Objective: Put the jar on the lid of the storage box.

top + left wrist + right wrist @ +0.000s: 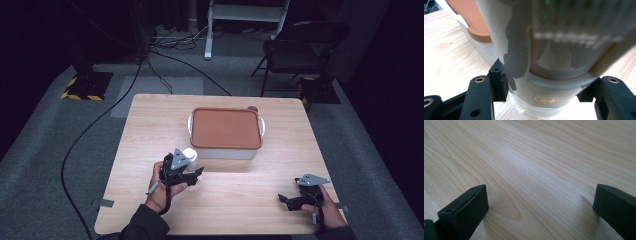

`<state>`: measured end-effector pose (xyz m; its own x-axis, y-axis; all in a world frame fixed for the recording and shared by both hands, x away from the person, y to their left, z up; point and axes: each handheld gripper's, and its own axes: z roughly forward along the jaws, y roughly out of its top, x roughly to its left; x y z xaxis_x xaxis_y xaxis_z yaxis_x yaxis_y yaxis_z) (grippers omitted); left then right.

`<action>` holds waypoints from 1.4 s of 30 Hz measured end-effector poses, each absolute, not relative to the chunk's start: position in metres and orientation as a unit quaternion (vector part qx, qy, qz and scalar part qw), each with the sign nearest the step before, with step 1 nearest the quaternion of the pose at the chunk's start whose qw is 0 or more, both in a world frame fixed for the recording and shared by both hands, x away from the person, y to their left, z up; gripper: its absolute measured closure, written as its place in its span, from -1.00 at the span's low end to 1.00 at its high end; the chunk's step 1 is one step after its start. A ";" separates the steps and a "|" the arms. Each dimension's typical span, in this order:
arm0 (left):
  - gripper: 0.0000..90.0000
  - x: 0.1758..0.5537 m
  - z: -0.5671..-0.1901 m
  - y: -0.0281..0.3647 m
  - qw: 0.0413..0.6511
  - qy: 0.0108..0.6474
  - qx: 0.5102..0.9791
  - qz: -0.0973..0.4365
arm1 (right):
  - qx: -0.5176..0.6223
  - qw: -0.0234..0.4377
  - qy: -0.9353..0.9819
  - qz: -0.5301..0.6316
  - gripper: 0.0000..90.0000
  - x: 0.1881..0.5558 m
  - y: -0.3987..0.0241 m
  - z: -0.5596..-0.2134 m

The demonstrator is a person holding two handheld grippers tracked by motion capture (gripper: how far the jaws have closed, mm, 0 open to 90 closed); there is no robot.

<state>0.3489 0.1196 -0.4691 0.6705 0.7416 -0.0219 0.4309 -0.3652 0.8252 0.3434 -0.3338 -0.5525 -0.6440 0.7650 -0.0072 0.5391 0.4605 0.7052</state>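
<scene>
Left gripper (pixel 192 176) clamped on a white bottle (pixel 190 156); right gripper (pixel 287 199) spread wide, holding nothing.

Bottle: smooth white cylinder with a printed label (pixel 574 47), pinched between matte black jaws just in front of the rectangular white container (pixel 226 150), near its front left corner. Container has rounded corners and a flat terracotta lid (pixel 226 128). Right gripper sits low over pale wood-grain table (pixel 150 125), well off the container's front right.

Light wood table (pixel 150 130). White box (pixel 227 150), reddish-brown lid (pixel 226 128). White bottle (pixel 554 50), grey and orange label. Black grippers.
</scene>
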 end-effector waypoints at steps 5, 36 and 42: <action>-0.10 0.350 -0.468 0.115 0.431 0.365 0.805 0.184 | 0.389 0.164 0.839 0.344 -1.00 0.343 -0.334 -0.552; -0.09 0.365 -0.452 0.083 0.426 0.370 0.805 0.185 | 0.389 0.164 0.839 0.344 -1.00 0.343 -0.334 -0.553; -0.09 0.370 -0.440 0.075 0.432 0.364 0.804 0.187 | 0.389 0.164 0.839 0.344 -1.00 0.343 -0.334 -0.553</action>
